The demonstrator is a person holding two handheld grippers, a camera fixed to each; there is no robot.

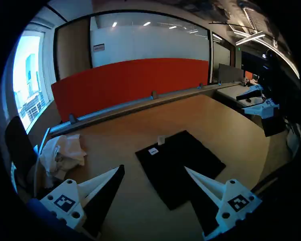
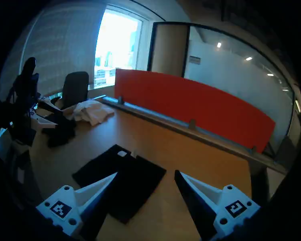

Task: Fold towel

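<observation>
A black towel (image 1: 178, 168) lies flat on the wooden table (image 1: 214, 120), in a stepped outline with two small white tags near its far edge. My left gripper (image 1: 154, 176) hangs open just above the towel's near side, nothing between its fingers. In the right gripper view the same towel (image 2: 122, 176) lies under and ahead of my right gripper (image 2: 146, 176), which is open and holds nothing. The right gripper (image 1: 257, 102) also shows far off at the table's right side. The left gripper (image 2: 44, 114) shows at the left of the right gripper view.
A crumpled white cloth (image 1: 62, 154) lies at the table's left end, also seen as the white cloth (image 2: 90, 110). A red divider (image 1: 130, 82) with a metal rail runs along the table's far edge. An office chair (image 2: 74, 90) stands by the window.
</observation>
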